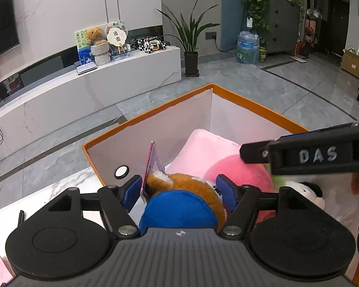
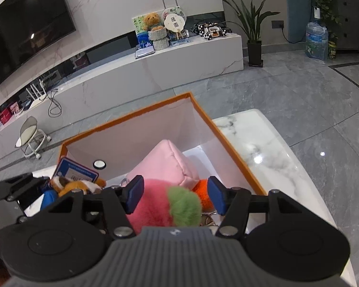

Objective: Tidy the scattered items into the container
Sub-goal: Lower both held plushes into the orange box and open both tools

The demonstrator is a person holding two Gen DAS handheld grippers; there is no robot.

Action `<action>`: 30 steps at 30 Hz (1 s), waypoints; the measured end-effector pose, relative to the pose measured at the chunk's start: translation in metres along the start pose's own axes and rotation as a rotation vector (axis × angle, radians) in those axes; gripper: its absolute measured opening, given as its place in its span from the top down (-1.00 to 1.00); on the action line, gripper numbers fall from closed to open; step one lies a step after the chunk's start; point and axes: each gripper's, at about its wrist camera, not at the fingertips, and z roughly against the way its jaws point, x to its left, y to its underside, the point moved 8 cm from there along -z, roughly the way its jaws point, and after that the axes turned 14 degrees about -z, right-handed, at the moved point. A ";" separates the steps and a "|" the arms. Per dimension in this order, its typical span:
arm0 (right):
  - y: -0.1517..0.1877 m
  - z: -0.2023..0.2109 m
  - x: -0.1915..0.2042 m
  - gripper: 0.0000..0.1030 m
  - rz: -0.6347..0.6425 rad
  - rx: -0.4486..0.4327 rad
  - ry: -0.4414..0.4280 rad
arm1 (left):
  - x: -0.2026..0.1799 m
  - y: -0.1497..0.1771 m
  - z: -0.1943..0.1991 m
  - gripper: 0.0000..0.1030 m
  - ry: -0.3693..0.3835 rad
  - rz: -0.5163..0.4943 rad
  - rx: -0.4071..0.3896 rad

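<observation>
Now both grippers (image 1: 179, 190) (image 2: 174, 197) apart over plush toys (image 2: 155, 205) inside orange box (image 2: 131, 116).

Hiding most of the orange-and-white plush toy (image 1: 179, 181) behind the left gripper (image 1: 179, 189); covering the lower part of the pink fluffy ball (image 2: 153, 203) with the right gripper (image 2: 174, 197); showing only a bit of the small orange toy (image 2: 203, 196); leaving the words on the blue card (image 2: 75, 171) too small to read.
</observation>
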 end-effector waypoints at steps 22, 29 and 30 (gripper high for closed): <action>-0.005 0.023 0.009 -0.20 -0.029 -0.042 -0.040 | 0.001 -0.013 0.022 -0.56 -0.018 -0.010 -0.026; -0.008 0.027 0.008 -0.20 -0.038 -0.049 -0.043 | -0.001 -0.016 0.022 -0.56 -0.015 -0.013 -0.028; -0.009 0.028 0.008 -0.20 -0.039 -0.051 -0.044 | -0.002 -0.016 0.023 -0.56 -0.014 -0.013 -0.029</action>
